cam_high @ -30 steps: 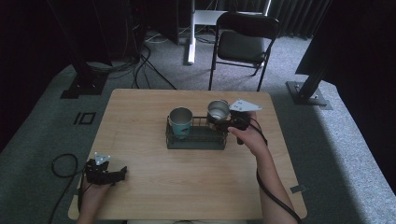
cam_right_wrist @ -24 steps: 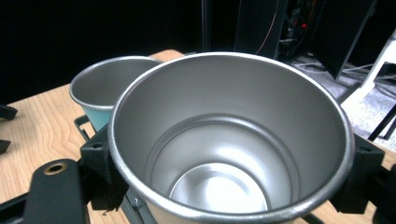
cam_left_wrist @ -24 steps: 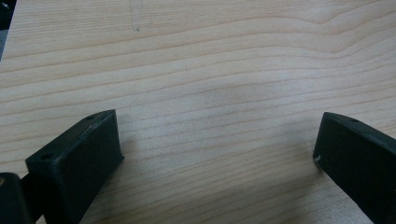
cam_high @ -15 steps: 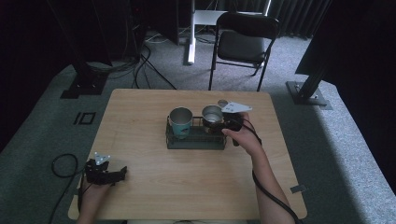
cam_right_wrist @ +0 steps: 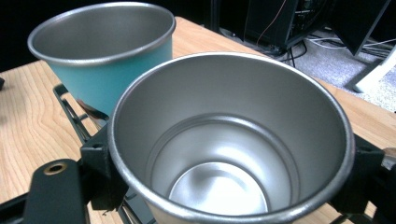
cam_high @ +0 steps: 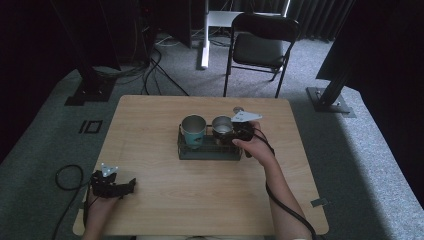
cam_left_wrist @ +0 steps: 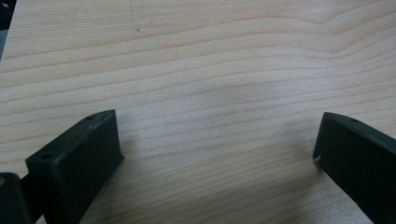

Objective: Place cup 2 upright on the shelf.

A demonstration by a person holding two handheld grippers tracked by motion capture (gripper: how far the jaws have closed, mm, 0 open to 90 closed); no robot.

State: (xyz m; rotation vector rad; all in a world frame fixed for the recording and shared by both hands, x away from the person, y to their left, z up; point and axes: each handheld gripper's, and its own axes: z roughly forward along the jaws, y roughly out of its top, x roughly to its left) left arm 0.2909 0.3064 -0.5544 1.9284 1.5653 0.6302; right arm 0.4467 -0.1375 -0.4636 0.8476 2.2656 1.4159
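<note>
Holding a bare steel cup (cam_right_wrist: 229, 154) by its outer wall, the right tongs (cam_high: 231, 134) stand over the black wire rack (cam_high: 186, 150) near the middle of the worktop (cam_high: 200, 200), with the cup upright and mouth up at about 3 o'clock from the teal cup (cam_high: 193, 131) that already sits in the rack's other end. In the right gripper view the two black jaws press against opposite sides of the steel cup just under its rim, spread as far as the cup's width demands, and the empty interior shines below. Gripping from outside and near the top seems meant to keep the cup level and leave its base free to drop between the rack's wires; I judge the step in hand to be setting this cup beside the teal one, whose rim lies just beside it but apart. Whether the base already rests on the rack cannot be told from these views. The left tongs (cam_high: 131, 184) lie far off at about 8 o'clock on the worktop, near its front corner, apparently parked out of the way. In the left gripper view their jaws stand wide apart with bare wood grain between them, gripping nothing, hovering over or resting on the board; which of the two I cannot tell.
</note>
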